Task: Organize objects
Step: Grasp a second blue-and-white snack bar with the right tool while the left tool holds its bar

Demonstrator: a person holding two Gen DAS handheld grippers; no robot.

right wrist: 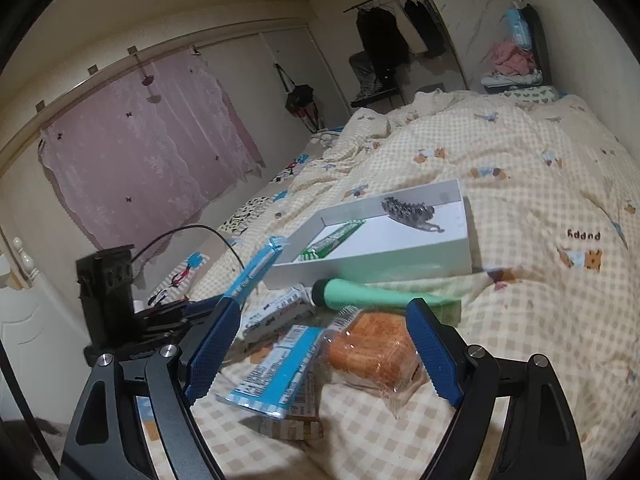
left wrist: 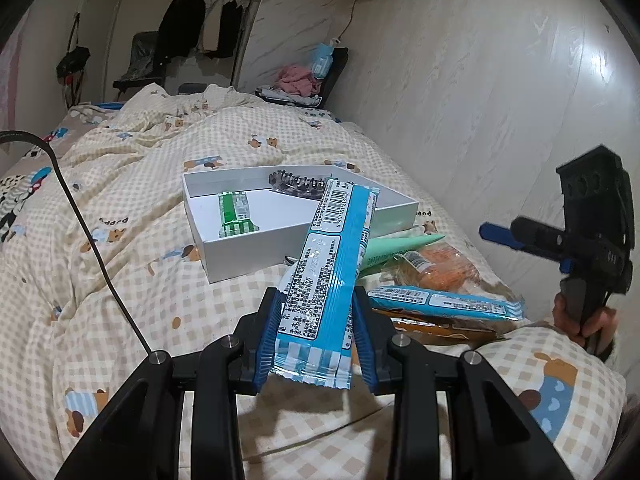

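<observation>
My left gripper [left wrist: 314, 312] is shut on a blue snack packet [left wrist: 326, 276] and holds it above the bed, its top end reaching over the white box [left wrist: 240, 258]; the packet also shows in the right wrist view [right wrist: 256, 270]. The box [right wrist: 372, 268] holds a green packet [left wrist: 236, 216] and a dark hair clip [left wrist: 298, 184]. My right gripper [right wrist: 320, 344] is open above an orange wrapped snack [right wrist: 372, 348] and a second blue packet [right wrist: 276, 368]. A mint-green tube [right wrist: 372, 294] lies between these and the box.
Everything lies on a checked yellow duvet [left wrist: 140, 200] with rumpled folds. A white wall [left wrist: 500, 100] runs along the right of the bed. A brown packet [right wrist: 292, 428] lies under the second blue one. A black cable [left wrist: 92, 232] crosses the left side.
</observation>
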